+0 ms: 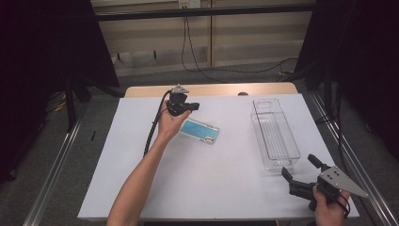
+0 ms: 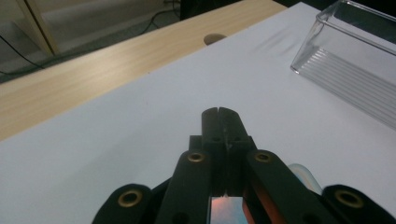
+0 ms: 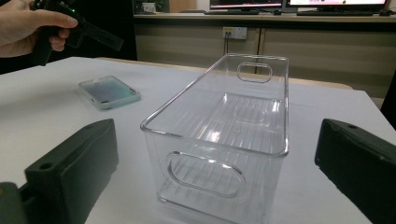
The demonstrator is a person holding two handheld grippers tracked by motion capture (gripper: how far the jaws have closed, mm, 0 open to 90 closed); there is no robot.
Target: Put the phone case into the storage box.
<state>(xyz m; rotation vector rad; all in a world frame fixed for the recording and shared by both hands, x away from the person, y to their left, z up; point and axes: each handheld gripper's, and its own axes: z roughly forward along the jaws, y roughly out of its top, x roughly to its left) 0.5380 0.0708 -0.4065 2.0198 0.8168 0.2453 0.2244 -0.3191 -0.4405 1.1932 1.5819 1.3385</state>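
A hand holds my left gripper (image 1: 195, 107) above the far middle of the white table (image 1: 141, 165). Its jaws are shut with nothing between them, as the left gripper view shows (image 2: 218, 112). Just right of and below it, a teal phone case (image 1: 200, 131) lies flat on the table. A clear plastic bin (image 1: 275, 134) stands at the right, long side running away from me. My right gripper (image 1: 298, 165) sits near the front right corner, open, with its jaws aimed at the bin's near end (image 3: 205, 177) and apart from it. In the right gripper view the phone case (image 3: 109, 92) lies at the left.
A bare wooden strip (image 1: 211, 89) with a round hole runs along the table's far edge. Cables hang on the wall behind. Dark curtains and metal rails flank both sides. The left gripper's cable (image 1: 153, 127) trails beside the forearm.
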